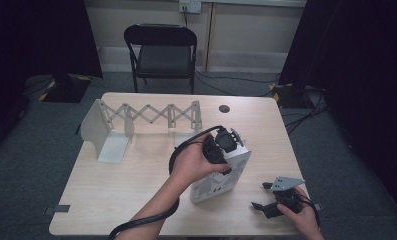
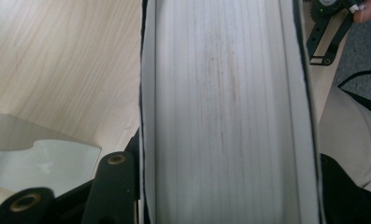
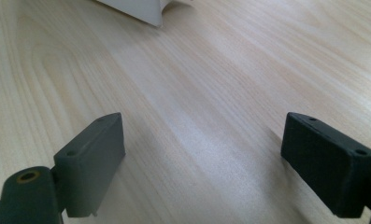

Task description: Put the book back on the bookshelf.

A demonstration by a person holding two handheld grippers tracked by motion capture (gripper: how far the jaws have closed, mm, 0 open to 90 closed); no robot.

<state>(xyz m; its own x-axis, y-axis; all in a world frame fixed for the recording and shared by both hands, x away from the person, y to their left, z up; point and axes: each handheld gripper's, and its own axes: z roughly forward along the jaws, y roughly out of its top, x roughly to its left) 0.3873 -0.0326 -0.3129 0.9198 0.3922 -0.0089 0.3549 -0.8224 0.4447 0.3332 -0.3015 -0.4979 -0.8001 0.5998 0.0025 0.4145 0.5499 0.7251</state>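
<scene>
Dark carpet surrounds the table [image 1: 136, 175]. From the high view, a thick white book [image 1: 221, 177] stands near the table's middle, before the rack [image 1: 151, 116], clamped by the left gripper [image 1: 221, 145]; the right gripper [image 1: 266, 197] rests beside it. In the left gripper view, the book's page edge [image 2: 225, 112] sits between the jaws; it looks heavy and stiff, best gripped across both covers. In the right gripper view, the jaws stand spread over bare wood [image 3: 197, 93].

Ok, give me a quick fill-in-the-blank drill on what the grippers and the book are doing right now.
The left gripper is shut on the ____.
The right gripper has its jaws ____ above the table.
The book stands ____ on the table.
Behind the folding rack stands a black ____.

Missing words: book; open; upright; chair
</scene>
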